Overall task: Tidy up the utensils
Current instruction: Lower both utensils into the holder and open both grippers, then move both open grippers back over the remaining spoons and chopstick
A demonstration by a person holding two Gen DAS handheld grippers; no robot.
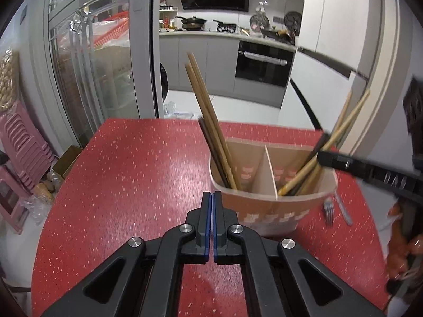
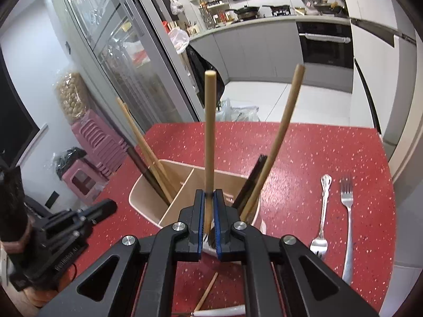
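Right wrist view, two forks (image 2: 333, 211) beside holder (image 2: 148, 192), clearer

Under my right gripper (image 2: 208, 195), black with blue pads, stands a tan chopstick (image 2: 210, 132); below it a beige holder (image 2: 148, 185); beneath everything a red, white-speckled table (image 2: 304, 158); to its right silver forks (image 2: 346, 211).
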